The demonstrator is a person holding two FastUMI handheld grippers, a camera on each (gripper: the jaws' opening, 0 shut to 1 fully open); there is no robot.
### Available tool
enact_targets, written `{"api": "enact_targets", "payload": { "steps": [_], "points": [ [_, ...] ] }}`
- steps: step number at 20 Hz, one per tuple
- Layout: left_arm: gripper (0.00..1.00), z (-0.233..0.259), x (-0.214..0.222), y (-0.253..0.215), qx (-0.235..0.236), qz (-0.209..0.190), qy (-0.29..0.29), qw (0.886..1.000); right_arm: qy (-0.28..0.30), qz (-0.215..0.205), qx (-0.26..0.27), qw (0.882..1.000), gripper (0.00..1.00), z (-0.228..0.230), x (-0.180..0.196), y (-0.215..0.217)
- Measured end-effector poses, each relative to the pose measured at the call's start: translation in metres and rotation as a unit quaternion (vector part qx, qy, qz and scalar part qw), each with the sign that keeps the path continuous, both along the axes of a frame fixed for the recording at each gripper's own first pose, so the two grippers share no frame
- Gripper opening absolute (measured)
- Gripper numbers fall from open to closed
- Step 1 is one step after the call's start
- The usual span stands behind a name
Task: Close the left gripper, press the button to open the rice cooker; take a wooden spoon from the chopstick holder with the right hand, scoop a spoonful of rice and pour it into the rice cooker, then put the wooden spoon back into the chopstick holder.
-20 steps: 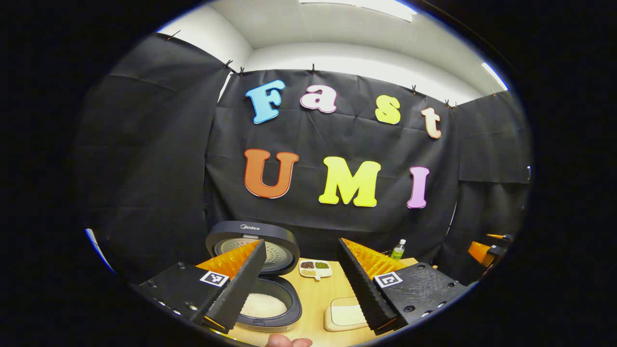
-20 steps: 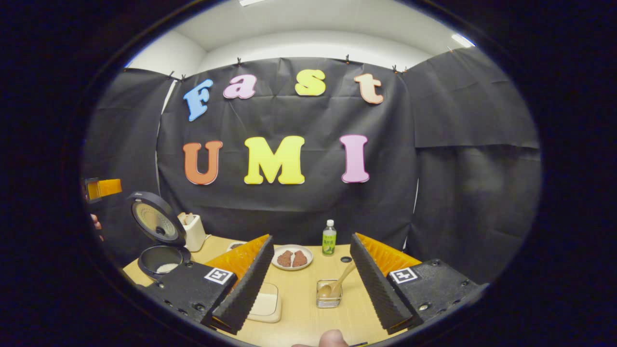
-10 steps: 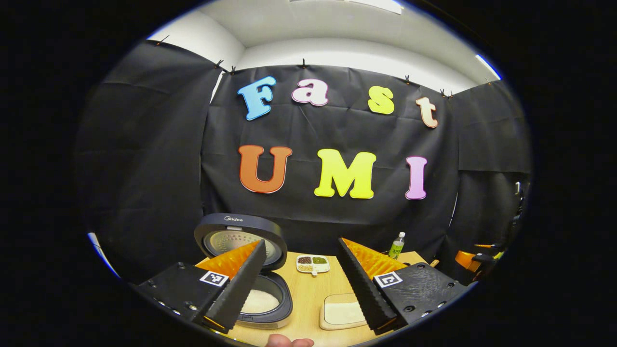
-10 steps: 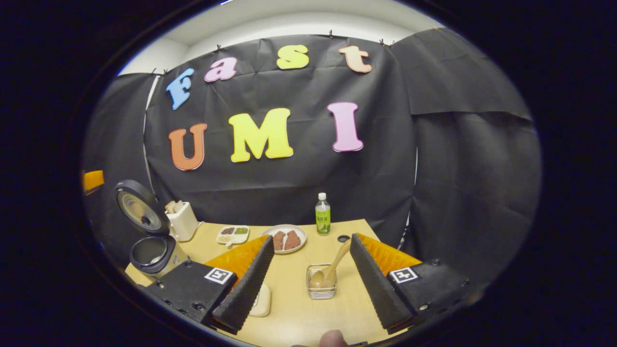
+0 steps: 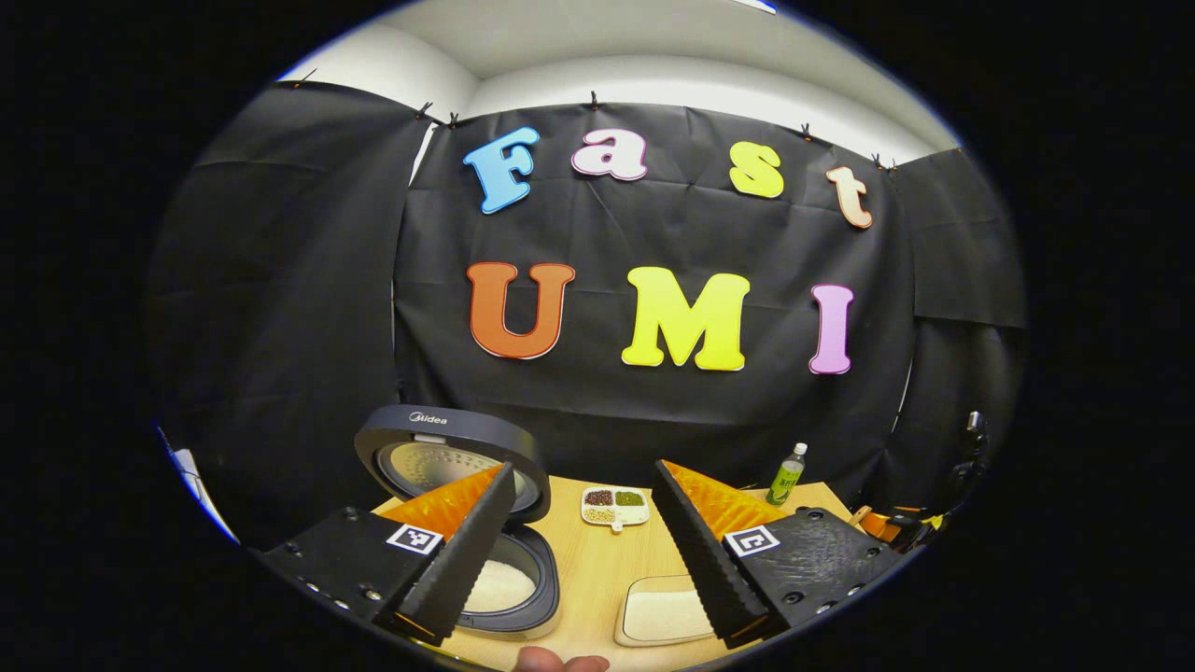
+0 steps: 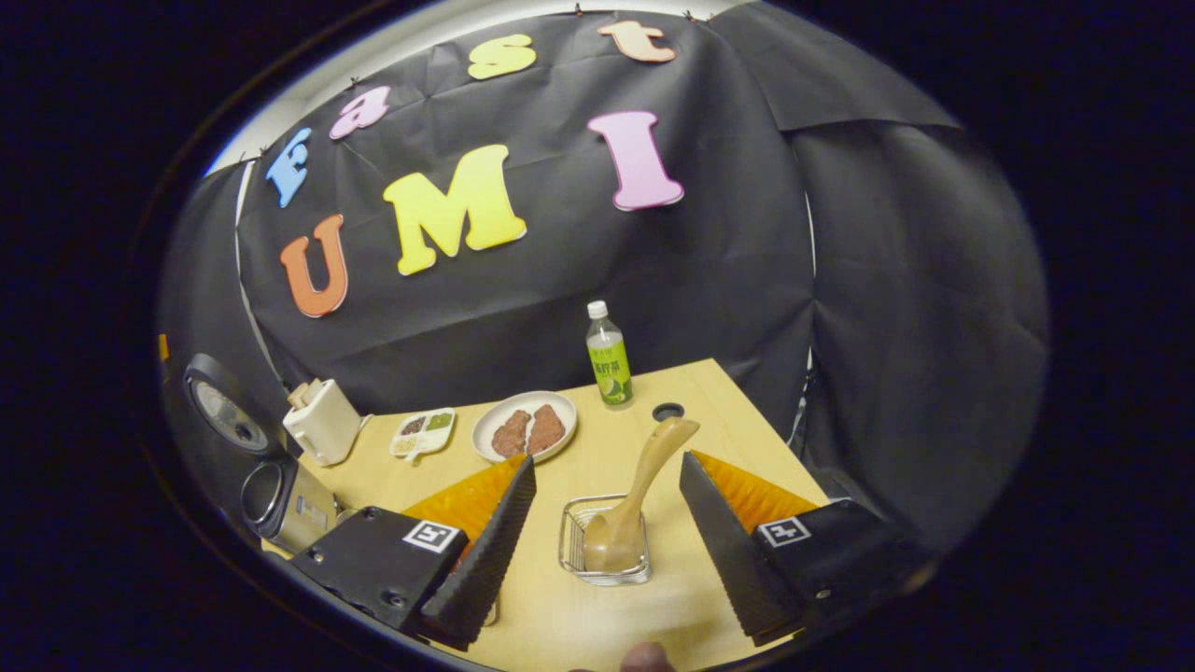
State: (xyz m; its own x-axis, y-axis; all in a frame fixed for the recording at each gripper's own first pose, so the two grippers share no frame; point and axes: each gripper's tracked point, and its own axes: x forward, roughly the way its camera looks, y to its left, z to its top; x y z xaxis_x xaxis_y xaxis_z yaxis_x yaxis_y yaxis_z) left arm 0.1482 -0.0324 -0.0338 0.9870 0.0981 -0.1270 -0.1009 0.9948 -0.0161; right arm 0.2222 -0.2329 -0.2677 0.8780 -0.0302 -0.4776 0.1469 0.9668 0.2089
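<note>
The right claw [image 6: 597,560] stands wide, holding nothing, its two fingers [image 6: 485,551] spread over the wooden table [image 6: 728,411]. Between them, just ahead, sits one wire chopstick holder [image 6: 574,551] with one wooden spoon [image 6: 639,485] in it, bowl down and handle leaning away toward the claw's right finger. Beyond the spoon lie one dark hole in the tabletop [image 6: 667,411], one green bottle [image 6: 608,357] standing upright, and one round plate [image 6: 490,420] carrying two brown pieces. To the left of the plate is one small divided dish [image 6: 422,434], then one cream box [image 6: 322,422], and farthest left one rice cooker [image 6: 280,490] with its lid up.

The left claw [image 5: 583,551] is also wide and empty. Its left finger [image 5: 462,551] partly covers the open rice cooker [image 5: 523,579], which has white rice [image 5: 499,588] in the pot. Just inside its right finger lies one shallow tray of rice [image 5: 658,616]. Farther ahead between the fingers is the divided dish [image 5: 613,505], and off to the right the bottle [image 5: 789,473].
</note>
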Motion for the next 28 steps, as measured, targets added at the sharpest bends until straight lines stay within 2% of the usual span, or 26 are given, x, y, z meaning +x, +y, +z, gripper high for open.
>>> {"api": "enact_targets", "payload": {
  "steps": [1, 3, 4, 5, 6, 8, 11, 13, 14, 16, 18, 19, 22, 25, 28],
  "points": [
    [0.95, -0.002, 0.004, -0.001, 0.001, 0.002, 0.002, 1.0, 0.012, -0.001, 0.007, 1.0, 1.0, -0.014, 0.006, -0.002],
    [0.95, -0.009, 0.01, -0.004, 0.004, 0.007, 0.014, 1.0, 0.033, 0.001, 0.016, 0.999, 1.0, -0.038, 0.019, -0.005],
    [0.95, -0.013, 0.012, -0.004, 0.005, 0.01, 0.02, 1.0, 0.042, 0.003, 0.012, 0.999, 0.92, -0.048, 0.025, -0.008],
    [0.95, -0.017, 0.012, -0.006, 0.005, 0.011, 0.027, 1.0, 0.047, 0.003, 0.008, 0.999, 1.0, -0.054, 0.032, -0.012],
    [0.95, -0.02, 0.014, -0.008, 0.005, 0.013, 0.032, 0.999, 0.051, 0.006, 0.007, 0.999, 0.91, -0.06, 0.038, -0.015],
    [0.95, -0.023, 0.015, -0.009, 0.008, 0.018, 0.039, 0.999, 0.059, 0.016, 0.006, 0.998, 0.93, -0.073, 0.045, -0.018],
    [0.95, -0.025, 0.016, -0.012, 0.011, 0.025, 0.048, 0.998, 0.075, 0.031, 0.02, 0.996, 0.82, -0.091, 0.054, -0.015],
    [0.95, -0.03, 0.014, -0.014, 0.01, 0.031, 0.055, 0.998, 0.08, 0.039, 0.029, 0.996, 0.69, -0.095, 0.057, -0.011],
    [0.95, -0.03, 0.012, -0.014, 0.009, 0.034, 0.056, 0.998, 0.079, 0.045, 0.03, 0.995, 0.55, -0.094, 0.057, -0.008],
    [0.95, -0.03, 0.009, -0.014, 0.008, 0.036, 0.054, 0.998, 0.08, 0.05, 0.035, 0.995, 0.47, -0.093, 0.058, -0.006],
    [0.95, -0.029, 0.009, -0.011, 0.007, 0.038, 0.055, 0.998, 0.08, 0.044, 0.039, 0.995, 0.22, -0.091, 0.057, -0.005],
    [0.95, -0.027, 0.008, -0.009, 0.004, 0.038, 0.054, 0.998, 0.082, 0.046, 0.052, 0.994, 0.23, -0.088, 0.055, -0.001],
    [0.95, -0.02, 0.001, -0.001, -0.002, 0.04, 0.04, 0.998, 0.088, 0.03, 0.056, 0.994, 0.12, -0.08, 0.046, 0.001],
    [0.95, -0.017, -0.011, 0.008, -0.009, 0.035, 0.03, 0.999, 0.058, 0.014, 0.028, 0.998, 0.08, -0.05, 0.043, 0.0],
    [0.95, -0.013, -0.022, 0.012, 0.005, -0.013, 0.017, 1.0, 0.034, 0.002, -0.009, 0.999, 0.08, -0.01, 0.043, 0.002]
  ]
}}
